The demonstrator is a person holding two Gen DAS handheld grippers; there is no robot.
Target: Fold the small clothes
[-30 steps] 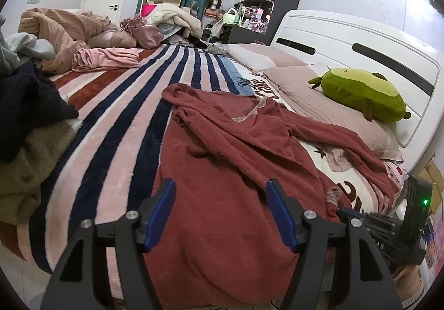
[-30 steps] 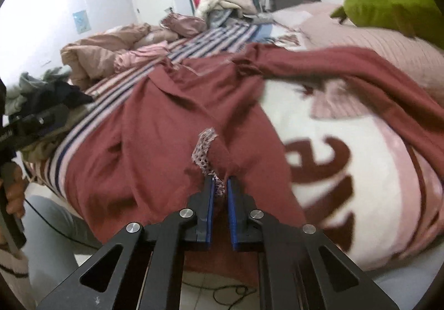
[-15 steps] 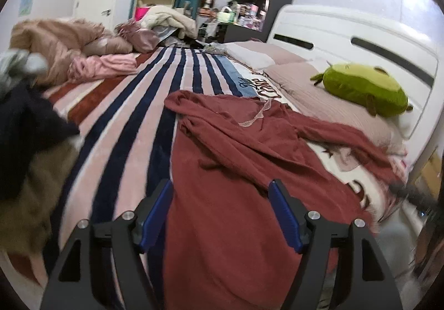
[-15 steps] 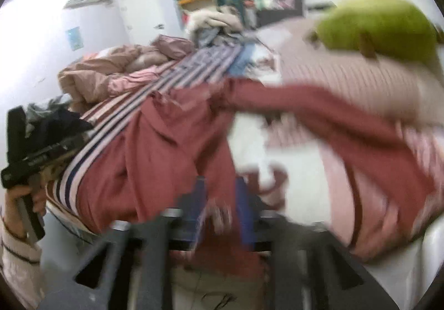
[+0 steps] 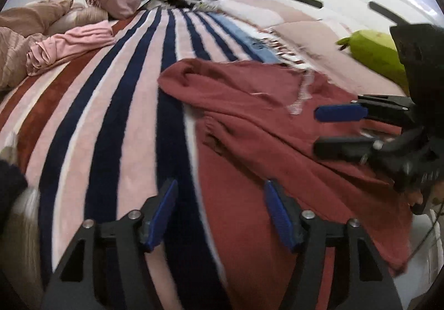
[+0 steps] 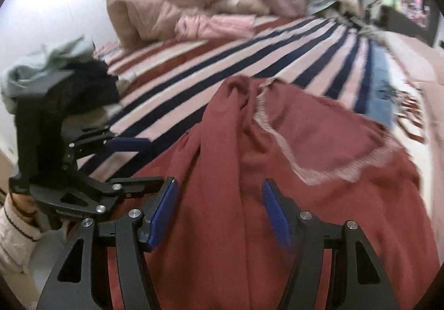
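A dark red garment (image 6: 291,149) lies crumpled at the striped bed's (image 5: 116,104) near edge. Left gripper (image 5: 219,210) and right gripper (image 6: 219,207) both gape, holding nothing. No writing is legible.

No text, label or number can be read anywhere.

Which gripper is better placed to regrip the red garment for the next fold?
Right, probably. The right gripper is open directly over bunched cloth of the red garment. The left gripper, also open, straddles the garment's edge, partly over the striped blanket.
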